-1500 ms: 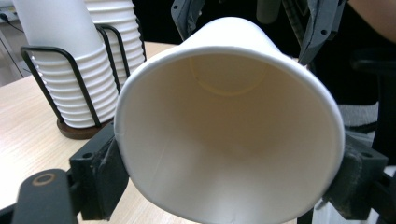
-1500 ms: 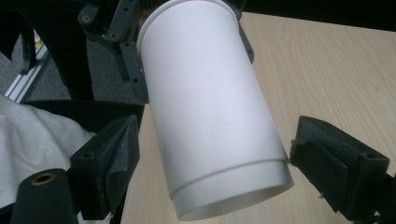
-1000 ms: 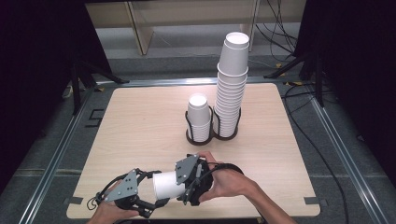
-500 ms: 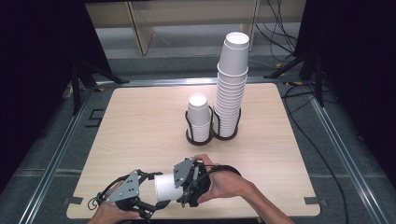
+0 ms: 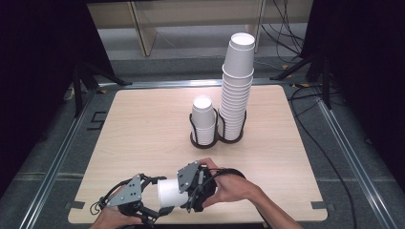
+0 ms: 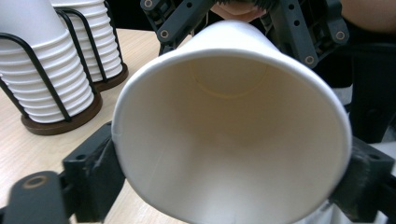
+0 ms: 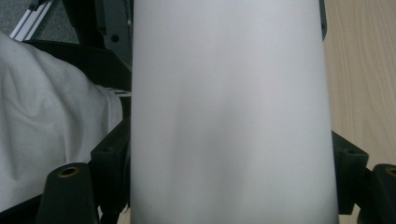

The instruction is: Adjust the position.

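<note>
A white paper cup lies on its side above the table's front edge, held between both grippers. Its mouth faces my left gripper and its base my right gripper. In the left gripper view the cup's round rim sits between the jaws of my left gripper. Those jaws have just been opening and stand at the rim's sides without squeezing it. In the right gripper view my right gripper is shut on the cup's wall.
A black wire rack at the table's middle holds a short stack of cups and a tall stack. The wooden table has a metal frame around it. White cloth hangs by my right gripper.
Both hands and the cup keep their place near the front edge. The high view shows no clear difference.
</note>
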Demonstrator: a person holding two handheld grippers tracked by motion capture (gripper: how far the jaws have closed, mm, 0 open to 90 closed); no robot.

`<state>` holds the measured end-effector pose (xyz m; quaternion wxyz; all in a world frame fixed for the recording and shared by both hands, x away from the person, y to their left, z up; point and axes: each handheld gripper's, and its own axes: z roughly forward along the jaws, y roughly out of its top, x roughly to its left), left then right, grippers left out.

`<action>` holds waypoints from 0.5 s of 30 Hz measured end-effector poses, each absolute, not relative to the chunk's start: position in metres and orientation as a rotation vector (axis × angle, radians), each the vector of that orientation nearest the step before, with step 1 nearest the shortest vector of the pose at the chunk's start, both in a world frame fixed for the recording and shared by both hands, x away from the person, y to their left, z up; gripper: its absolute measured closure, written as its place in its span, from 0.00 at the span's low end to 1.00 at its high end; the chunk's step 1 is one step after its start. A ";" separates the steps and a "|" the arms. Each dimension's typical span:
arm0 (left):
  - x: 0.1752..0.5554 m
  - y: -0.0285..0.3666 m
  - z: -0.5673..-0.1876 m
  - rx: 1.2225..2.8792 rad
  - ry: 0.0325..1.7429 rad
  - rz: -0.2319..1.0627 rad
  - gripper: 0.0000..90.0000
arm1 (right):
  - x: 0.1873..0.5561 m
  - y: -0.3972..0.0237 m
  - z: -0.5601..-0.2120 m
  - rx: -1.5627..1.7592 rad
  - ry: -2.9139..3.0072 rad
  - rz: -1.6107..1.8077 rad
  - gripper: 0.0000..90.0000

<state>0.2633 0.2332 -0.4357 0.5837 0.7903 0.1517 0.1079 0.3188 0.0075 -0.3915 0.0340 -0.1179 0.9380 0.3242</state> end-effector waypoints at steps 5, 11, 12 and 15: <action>0.264 0.235 -0.435 1.821 0.357 0.243 0.12 | 0.320 0.004 -0.389 -0.350 2.894 1.022 0.27; 0.263 0.236 -0.434 1.784 0.360 0.229 0.12 | 0.321 0.000 -0.387 -0.350 2.897 1.049 0.27; 0.263 0.238 -0.433 1.796 0.363 0.233 0.12 | 0.322 -0.001 -0.388 -0.346 2.899 1.055 0.27; 0.264 0.238 -0.433 1.769 0.342 0.230 0.12 | 0.325 -0.003 -0.388 -0.352 2.899 1.080 0.27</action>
